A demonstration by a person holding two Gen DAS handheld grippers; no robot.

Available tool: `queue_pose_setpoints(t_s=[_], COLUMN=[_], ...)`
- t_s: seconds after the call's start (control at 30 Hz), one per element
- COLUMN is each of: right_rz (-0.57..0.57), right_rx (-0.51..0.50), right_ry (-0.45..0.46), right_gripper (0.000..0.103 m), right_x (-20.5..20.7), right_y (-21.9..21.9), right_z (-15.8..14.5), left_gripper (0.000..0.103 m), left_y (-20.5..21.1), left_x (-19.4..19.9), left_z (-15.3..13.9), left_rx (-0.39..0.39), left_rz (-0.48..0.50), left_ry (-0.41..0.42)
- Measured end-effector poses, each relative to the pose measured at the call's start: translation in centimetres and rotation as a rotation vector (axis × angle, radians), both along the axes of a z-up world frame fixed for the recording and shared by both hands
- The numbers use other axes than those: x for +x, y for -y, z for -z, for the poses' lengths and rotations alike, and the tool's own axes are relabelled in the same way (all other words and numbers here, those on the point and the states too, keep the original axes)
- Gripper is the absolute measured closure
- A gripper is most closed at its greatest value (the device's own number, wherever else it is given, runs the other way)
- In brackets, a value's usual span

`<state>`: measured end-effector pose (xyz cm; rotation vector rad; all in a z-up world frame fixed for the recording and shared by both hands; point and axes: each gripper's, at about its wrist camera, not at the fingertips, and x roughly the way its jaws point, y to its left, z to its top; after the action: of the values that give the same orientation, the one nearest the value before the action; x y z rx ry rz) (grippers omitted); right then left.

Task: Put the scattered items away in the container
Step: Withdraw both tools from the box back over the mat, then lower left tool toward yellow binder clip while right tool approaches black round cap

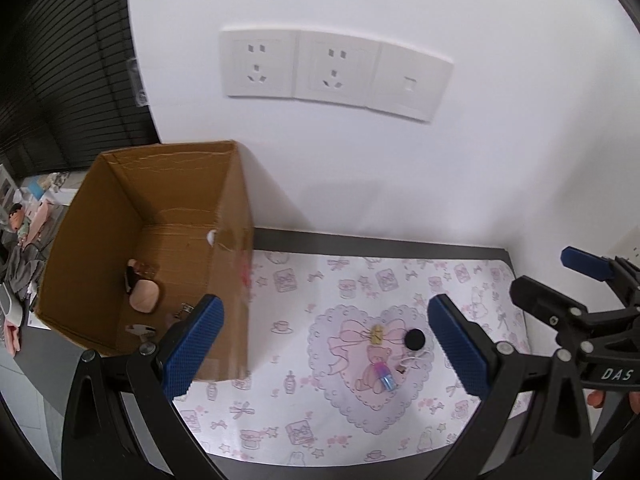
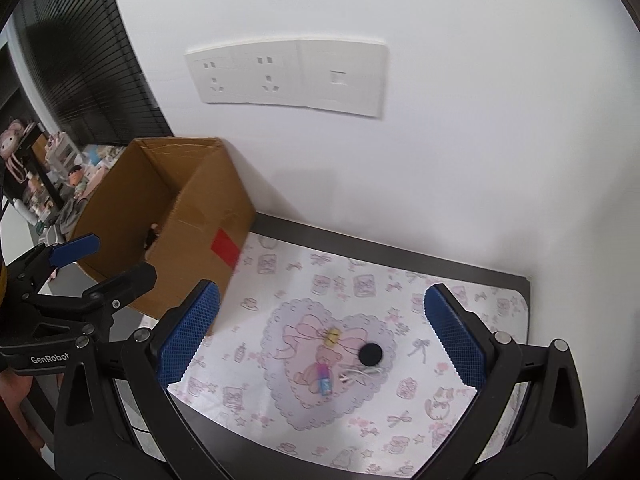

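Both claws released, empty, held above the table (image 1: pixel 360 246): left claw (image 1: pixel 324 344), right claw (image 2: pixel 320 334). On the mat (image 2: pixel 360 420), clustered together: black disc (image 2: pixel 370 354), yellow clip (image 2: pixel 332 337), small bottle (image 2: pixel 325 381), white cable (image 2: pixel 356 374). Box (image 1: pixel 160 208) at left, some items inside.
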<state>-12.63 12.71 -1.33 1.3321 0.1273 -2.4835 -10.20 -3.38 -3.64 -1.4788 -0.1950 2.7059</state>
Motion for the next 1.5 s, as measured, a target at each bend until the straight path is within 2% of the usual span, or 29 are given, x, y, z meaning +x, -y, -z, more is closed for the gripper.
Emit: queue_pose_setpoints(t_s=[0.33,0.57,0.9,1.2,1.3,1.4,1.5], right_rz=[0.067,0.065,0.055,0.087,0.080,0.101,0.121], right_rx=[0.038,0.030,0.038,0.030,0.002,0.019,0.040], right_ry=[0.061,0.116,0.185,0.209,0.191,0.200,0.231], right_gripper=[0.000,0.000,0.000,0.000,0.000,0.000,0.000], right_x=[0.7,1.0,0.3,-0.2,-0.3,-0.6,-1.2], right_y=[-4.3,-6.1,-7.2,-8.0,-8.1,-8.1,-8.2], right_z=[2.6,4.8,8.3,10.8,11.0,11.7,13.0], left_gripper=[0.001,0.001,0.001,0.001,0.001,0.001,0.001], left_y=[-2.9,-3.9,-4.7,-5.7,-5.8,-6.2,-6.3], left_x=[-0.2,-0.2,-1.1,-2.3,-2.7,-3.0,-3.3], left_z=[2.6,4.6,7.7,10.2,11.1,12.0,13.2], left_rx=[-0.003,-0.002,-0.005,-0.034,-0.049,-0.085,-0.080], left_rz=[0.063,0.092,0.112,0.153,0.165,0.184,0.189], left_ry=[0.060,0.100,0.151,0.181,0.174,0.171,0.190])
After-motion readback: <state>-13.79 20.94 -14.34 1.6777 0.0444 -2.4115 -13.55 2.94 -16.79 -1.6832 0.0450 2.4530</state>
